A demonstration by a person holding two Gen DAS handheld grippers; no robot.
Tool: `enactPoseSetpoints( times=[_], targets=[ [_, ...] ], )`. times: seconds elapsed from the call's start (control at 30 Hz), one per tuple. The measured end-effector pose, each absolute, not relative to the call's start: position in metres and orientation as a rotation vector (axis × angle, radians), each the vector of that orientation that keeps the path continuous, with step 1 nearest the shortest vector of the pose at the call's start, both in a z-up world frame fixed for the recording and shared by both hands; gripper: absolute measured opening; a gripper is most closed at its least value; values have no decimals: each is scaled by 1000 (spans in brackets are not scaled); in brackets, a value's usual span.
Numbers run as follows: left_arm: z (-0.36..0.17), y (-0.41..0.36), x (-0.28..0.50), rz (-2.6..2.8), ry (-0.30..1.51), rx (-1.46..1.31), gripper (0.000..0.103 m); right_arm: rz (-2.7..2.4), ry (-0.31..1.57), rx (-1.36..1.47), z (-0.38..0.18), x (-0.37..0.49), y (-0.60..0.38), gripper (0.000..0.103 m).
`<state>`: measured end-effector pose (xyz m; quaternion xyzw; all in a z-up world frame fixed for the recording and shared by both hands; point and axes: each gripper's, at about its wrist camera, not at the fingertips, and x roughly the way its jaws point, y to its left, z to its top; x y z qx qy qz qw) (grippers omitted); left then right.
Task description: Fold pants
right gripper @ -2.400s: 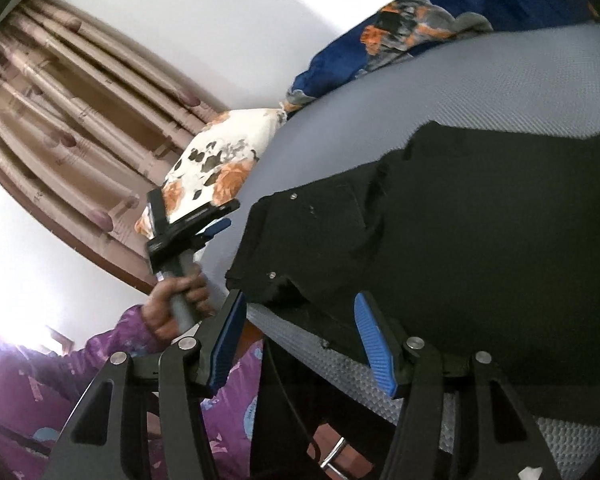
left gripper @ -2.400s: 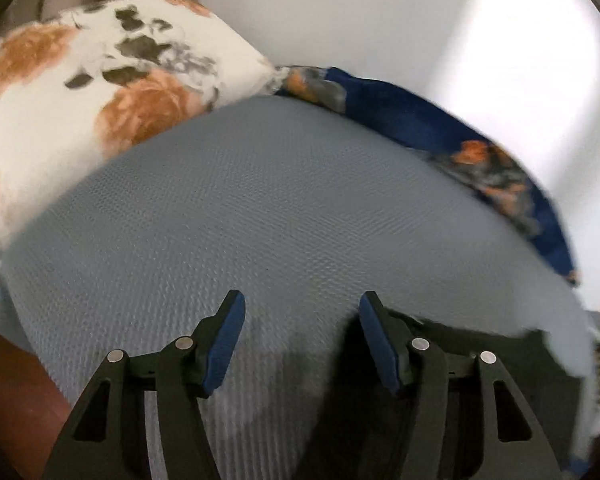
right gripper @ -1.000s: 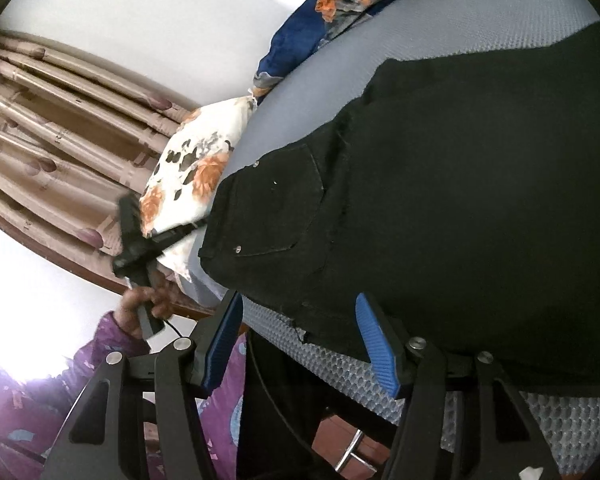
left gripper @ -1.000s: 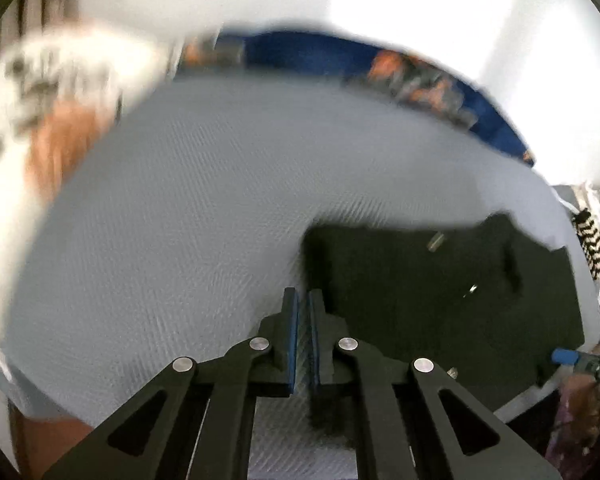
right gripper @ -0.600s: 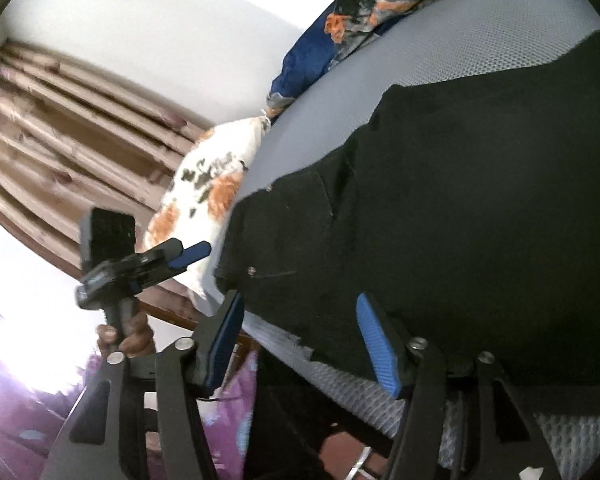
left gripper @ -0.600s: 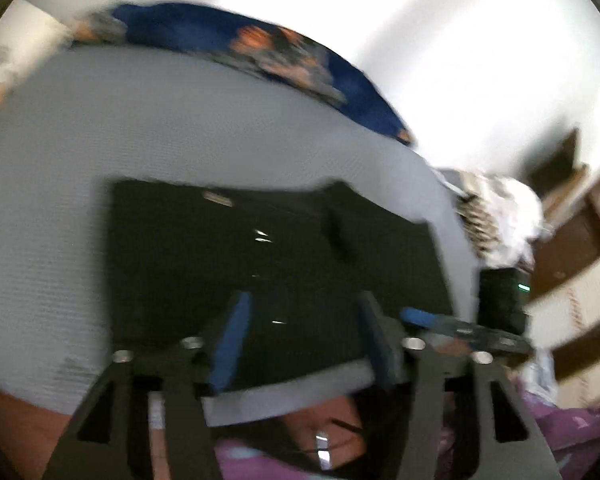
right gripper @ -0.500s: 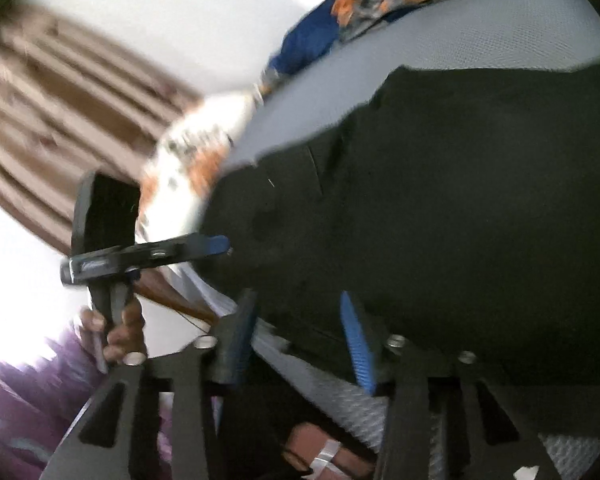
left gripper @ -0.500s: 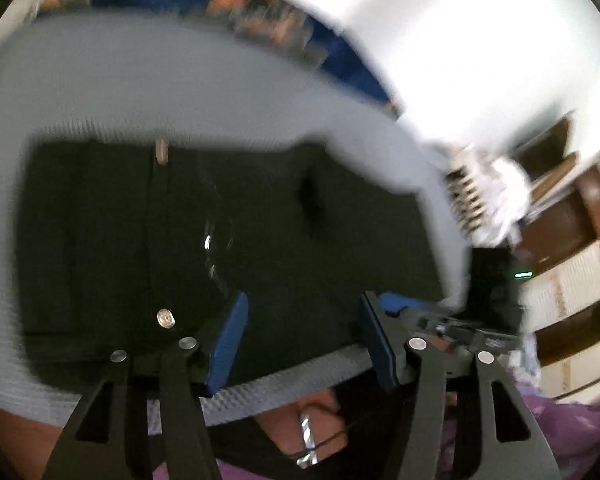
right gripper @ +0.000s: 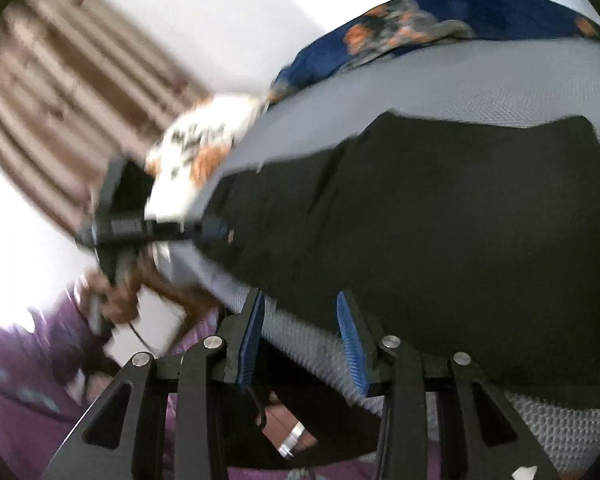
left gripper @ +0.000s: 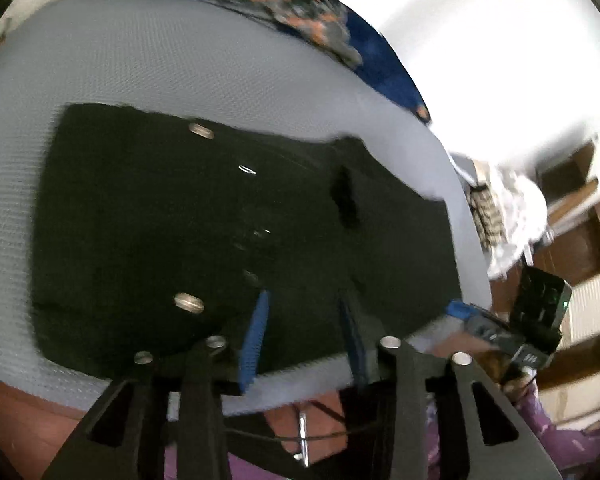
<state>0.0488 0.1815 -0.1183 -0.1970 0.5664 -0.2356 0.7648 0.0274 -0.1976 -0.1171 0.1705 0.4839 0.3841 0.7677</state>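
Pants: black denim pants (left gripper: 228,232) spread flat at the grey mattress (left gripper: 148,64) near edge, for folding.
Left gripper (left gripper: 302,336): jaws narrowing, empty, above waistband.
Right gripper (right gripper: 300,336): half-wide, empty, over the near edge.

Bare bed (left gripper: 180,60) lies open left and above the pants (left gripper: 180,220); a blue quilt (left gripper: 300,4) blocks the upper edge.

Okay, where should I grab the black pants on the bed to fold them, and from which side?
Probably take the pants by the near edge, beside the metal button, coming from the bed's near side. The cloth lies flat, reaching almost to the mattress edge, so fingers can likely slip under there. The left gripper is closing, nothing visibly pinched.
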Motion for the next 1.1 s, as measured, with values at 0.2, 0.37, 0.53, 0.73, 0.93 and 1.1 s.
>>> enactPoseSetpoints(
  times=[0.2,0.37,0.53,0.73,0.93,1.1],
  targets=[
    [-109,143,60,-633,1264,-553,49,802,1006,396,-109,45,-208,37],
    [-107,124,86,-702,1243,-593,57,768,990,353,-106,95,-218,39],
    [-114,102,112,-727,1237,-504,57,819,1017,197,-108,143,-213,45],
    [-117,94,124,-788,1224,-424,57,1013,1068,-24,-110,198,-192,50],
    [-125,94,125,-760,1240,-384,57,1169,1176,-261,-133,224,-156,50],
    [-134,99,129,-724,1265,-412,57,1199,1258,-383,-159,234,-139,49]
  ],
)
